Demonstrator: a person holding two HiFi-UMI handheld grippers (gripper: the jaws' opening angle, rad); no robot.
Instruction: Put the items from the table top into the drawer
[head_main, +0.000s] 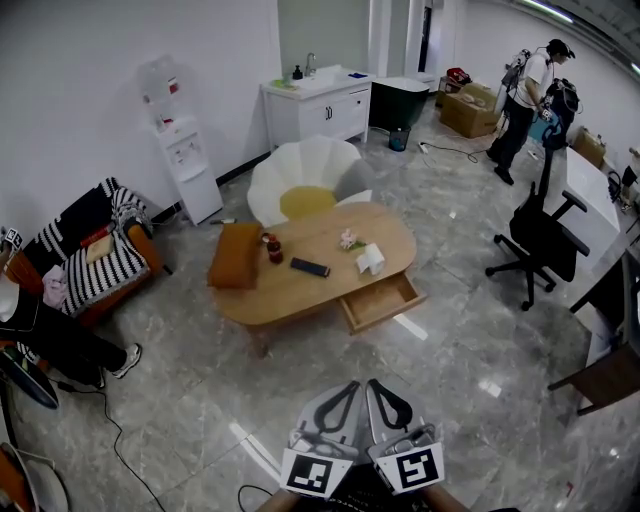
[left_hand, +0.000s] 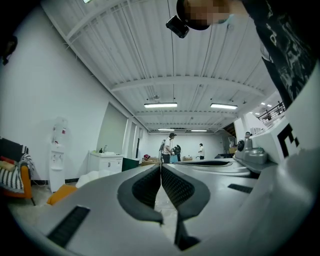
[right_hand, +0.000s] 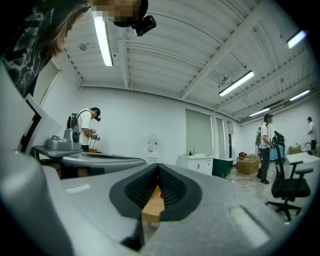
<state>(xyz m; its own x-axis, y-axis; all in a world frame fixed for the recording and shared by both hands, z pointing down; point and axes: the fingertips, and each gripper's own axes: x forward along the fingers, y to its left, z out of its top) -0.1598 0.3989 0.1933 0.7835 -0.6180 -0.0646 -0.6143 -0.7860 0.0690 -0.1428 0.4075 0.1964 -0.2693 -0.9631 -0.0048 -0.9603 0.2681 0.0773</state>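
Head view: the oval wooden table (head_main: 262, 303) stands mid-room, well apart from both tools. Its drawer (head_main: 383, 303) is pulled out of the near long edge toward the right end, and looks empty. On the top are a dark remote (head_main: 310, 267) near the middle, a white tissue-like bundle (head_main: 371, 259) by the right end just behind the drawer, a small pinkish item (head_main: 348, 240) beside it, and a dark red bottle (head_main: 273, 248) left of centre. An orange cushion (head_main: 236, 255) lies on the left end. At the bottom edge, the left gripper (head_main: 351, 385) and right gripper (head_main: 373, 383) sit side by side, pointing at the table.

Left gripper view: the ribbed pads meet along their length with nothing between them. The tool is closed and empty, looking level across the room.

Right gripper view: these jaws are also pressed together and carry nothing. The wood-coloured sliver in the gap below the pads is, I judge, the distant table and not a held thing.

The step in hand is the approach, with no item taken yet. The next move calls for closing in on the table, spreading one pair of jaws, and lowering over an item. The tissue bundle is nearest the drawer.
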